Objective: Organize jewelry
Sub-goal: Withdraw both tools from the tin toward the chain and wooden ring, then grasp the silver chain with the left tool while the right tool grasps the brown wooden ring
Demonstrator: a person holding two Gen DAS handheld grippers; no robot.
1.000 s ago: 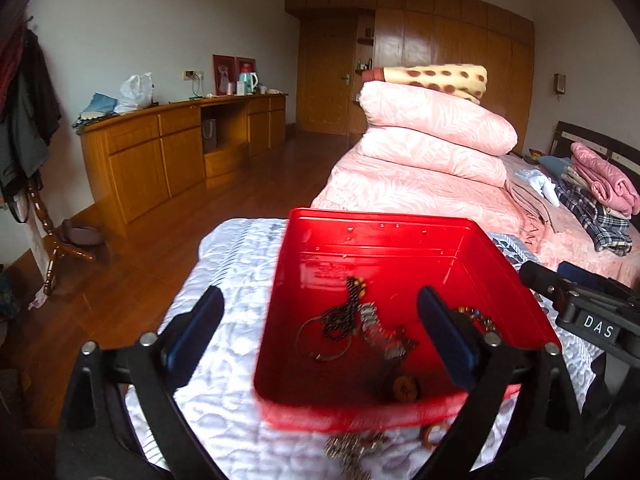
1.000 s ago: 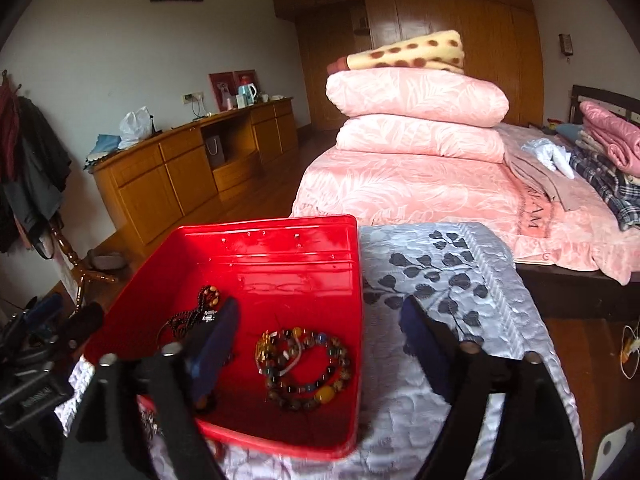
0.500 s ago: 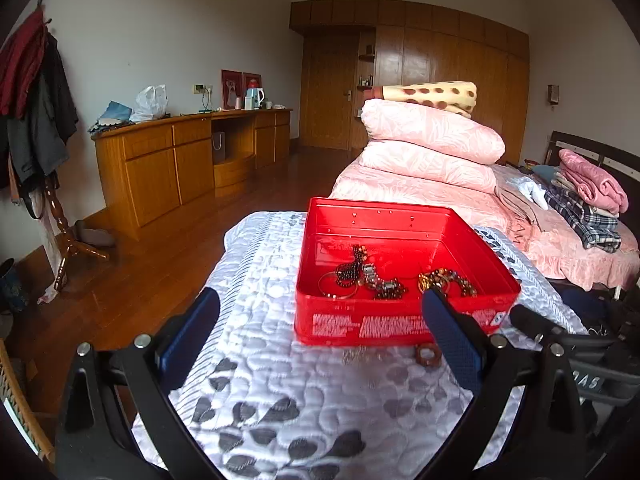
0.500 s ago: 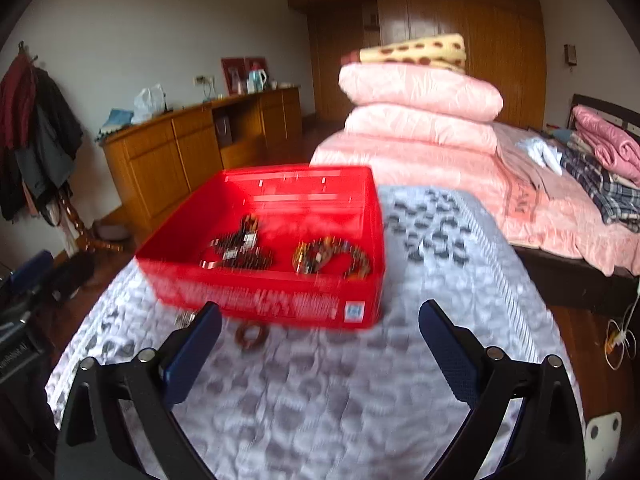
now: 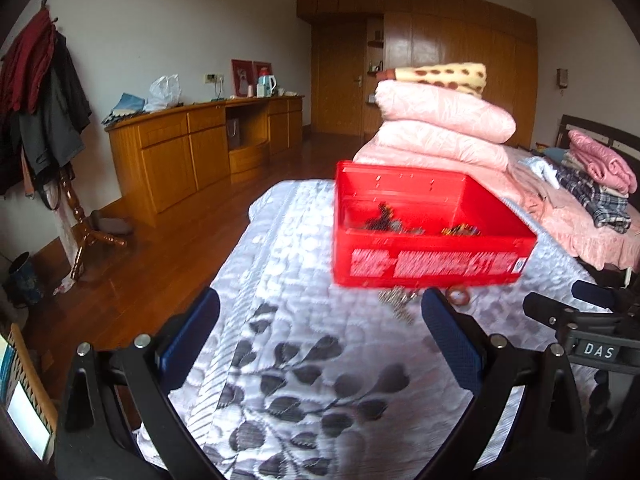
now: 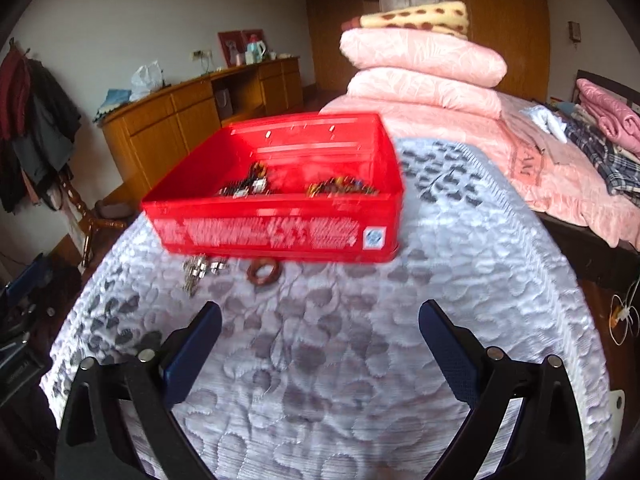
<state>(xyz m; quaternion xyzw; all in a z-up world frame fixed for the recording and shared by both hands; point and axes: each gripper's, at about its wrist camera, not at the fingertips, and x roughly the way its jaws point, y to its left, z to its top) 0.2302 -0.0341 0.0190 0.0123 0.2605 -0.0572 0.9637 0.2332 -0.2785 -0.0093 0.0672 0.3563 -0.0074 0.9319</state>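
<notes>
Just quilt [image 6: 320, 360] before red tin [image 6: 276, 232]

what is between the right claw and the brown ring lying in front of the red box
Nothing visible. Only bare quilted white bedspread lies between the open right claw and the small brown ring, which sits just before the red plastic box's near wall, beside a silver metal chain piece.

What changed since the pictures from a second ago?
Both tools pulled back from the red box: before they hung right over it, now the left tool and right tool are over the quilt in front of it, both open and empty. The box, the brown ring and the silver piece stayed put.
</notes>
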